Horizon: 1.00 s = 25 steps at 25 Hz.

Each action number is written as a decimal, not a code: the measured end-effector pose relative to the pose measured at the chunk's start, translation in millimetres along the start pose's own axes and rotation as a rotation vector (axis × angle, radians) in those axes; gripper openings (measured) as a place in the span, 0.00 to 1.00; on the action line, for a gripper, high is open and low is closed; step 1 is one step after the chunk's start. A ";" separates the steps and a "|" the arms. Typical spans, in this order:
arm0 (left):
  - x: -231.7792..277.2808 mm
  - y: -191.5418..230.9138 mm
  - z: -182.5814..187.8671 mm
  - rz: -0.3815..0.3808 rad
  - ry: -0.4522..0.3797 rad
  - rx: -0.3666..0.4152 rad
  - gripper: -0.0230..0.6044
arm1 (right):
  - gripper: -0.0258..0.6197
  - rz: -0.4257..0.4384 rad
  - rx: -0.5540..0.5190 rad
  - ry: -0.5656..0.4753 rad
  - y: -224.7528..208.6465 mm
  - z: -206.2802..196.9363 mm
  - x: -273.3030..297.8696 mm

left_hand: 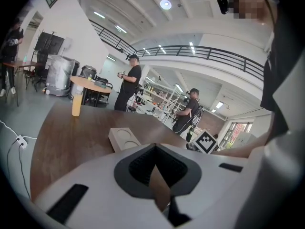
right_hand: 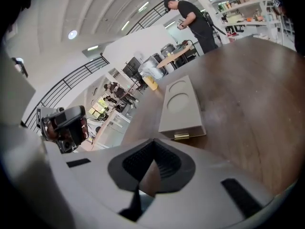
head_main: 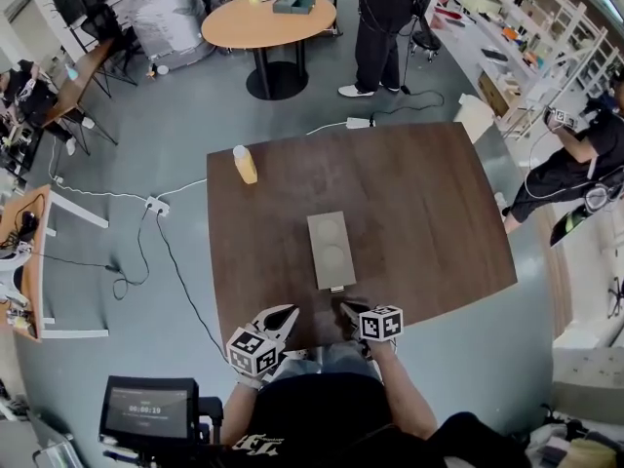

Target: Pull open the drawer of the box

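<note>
Dark brown wood covers the table (head_main: 429, 213), and the grey box (head_main: 331, 250) lies flat a little left of its middle, close to the near edge. The top of the box has two round recesses. Its drawer is closed, with the front flush with the near end of the box, and a small metal handle (head_main: 336, 288) sticks out there toward the person.

Both grippers are at the near edge of the table and point toward the far side. The left gripper (head_main: 292, 311) is near and left of the box and does not touch it. Its jaws are together with nothing between them, as the left gripper view shows. The right gripper (head_main: 345, 308) is just near the handle, slightly to the right, and I cannot tell if it touches it. Its jaws are also pressed together and empty, and in the right gripper view the handle (right_hand: 181, 136) sits just beyond the tips.

An orange-yellow bottle (head_main: 245, 165) stands upright at the far left part of the table, well apart from the box.
</note>
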<state>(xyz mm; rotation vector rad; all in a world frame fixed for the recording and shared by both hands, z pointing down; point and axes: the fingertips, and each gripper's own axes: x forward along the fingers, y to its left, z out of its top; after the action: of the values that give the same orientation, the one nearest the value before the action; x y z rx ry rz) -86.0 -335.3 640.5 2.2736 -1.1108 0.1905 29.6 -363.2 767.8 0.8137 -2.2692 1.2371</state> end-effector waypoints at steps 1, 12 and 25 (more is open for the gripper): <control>0.0 0.8 -0.9 0.004 0.000 -0.001 0.04 | 0.02 0.015 0.015 -0.001 -0.2 -0.3 3.3; 14.9 -5.2 -10.1 0.040 0.010 -0.015 0.04 | 0.06 0.085 0.113 0.016 -27.6 -6.1 19.1; 34.2 -10.3 -3.7 0.053 0.024 -0.026 0.04 | 0.16 0.104 0.160 0.083 -59.4 1.8 45.8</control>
<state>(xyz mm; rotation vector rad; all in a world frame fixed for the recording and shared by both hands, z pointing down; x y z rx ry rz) -55.8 -351.4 651.6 2.2154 -1.1556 0.2226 35.6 -403.5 830.8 0.6924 -2.1915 1.4877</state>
